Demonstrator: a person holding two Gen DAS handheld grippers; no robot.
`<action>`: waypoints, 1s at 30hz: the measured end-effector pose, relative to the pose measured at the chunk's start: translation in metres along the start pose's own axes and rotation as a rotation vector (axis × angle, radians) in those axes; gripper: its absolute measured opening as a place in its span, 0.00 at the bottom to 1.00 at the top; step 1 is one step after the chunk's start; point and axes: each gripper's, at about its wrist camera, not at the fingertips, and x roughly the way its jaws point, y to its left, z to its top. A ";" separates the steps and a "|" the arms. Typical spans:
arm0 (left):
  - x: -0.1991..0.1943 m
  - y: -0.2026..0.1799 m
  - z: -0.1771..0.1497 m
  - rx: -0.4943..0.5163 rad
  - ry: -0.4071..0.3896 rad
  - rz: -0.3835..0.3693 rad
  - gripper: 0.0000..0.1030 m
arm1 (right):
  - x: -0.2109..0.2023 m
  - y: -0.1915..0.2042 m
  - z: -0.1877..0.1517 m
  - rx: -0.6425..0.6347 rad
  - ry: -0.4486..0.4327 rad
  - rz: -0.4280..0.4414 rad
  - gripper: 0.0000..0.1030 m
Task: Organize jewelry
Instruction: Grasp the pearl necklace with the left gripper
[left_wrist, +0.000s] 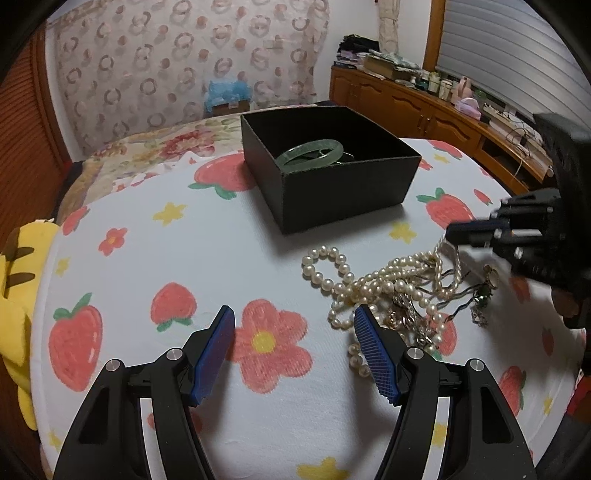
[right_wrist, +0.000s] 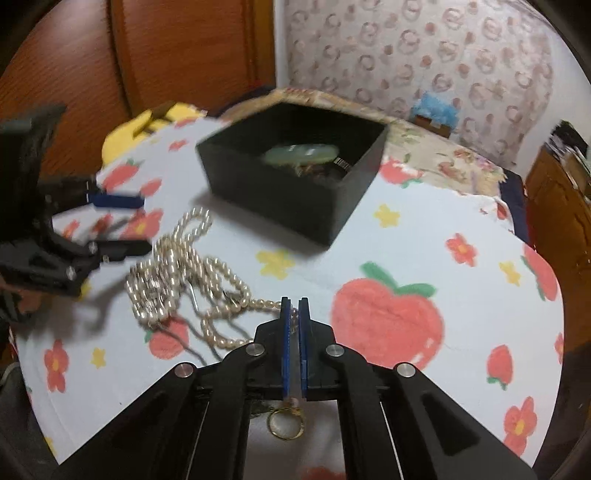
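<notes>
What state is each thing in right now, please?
Box: open, no lid, upright on the cloth.
Bangle: lying inside the box.
Pearls: tangled heap on the cloth, outside the box.
Gold ring: on the cloth beneath the right gripper.
Left gripper: open, empty, beside the pearls.
Right gripper: shut on a pearl strand.

Glossy pearl strands (left_wrist: 388, 284) lie on a soft, matt printed cloth (left_wrist: 221, 258) beside a matt black cardboard-like box (left_wrist: 332, 192) holding a smooth, polished green bangle (left_wrist: 310, 153), with varnished wood cabinets (left_wrist: 406, 103) at upper right.
</notes>
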 end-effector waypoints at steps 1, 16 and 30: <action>0.001 -0.001 0.000 0.000 0.000 -0.004 0.60 | -0.004 -0.002 0.001 0.007 -0.014 -0.005 0.04; 0.000 -0.009 0.015 0.007 -0.019 -0.009 0.53 | -0.052 -0.037 0.014 0.084 -0.177 -0.156 0.04; 0.036 -0.008 0.038 0.009 0.034 -0.002 0.20 | -0.046 -0.039 0.011 0.110 -0.174 -0.115 0.04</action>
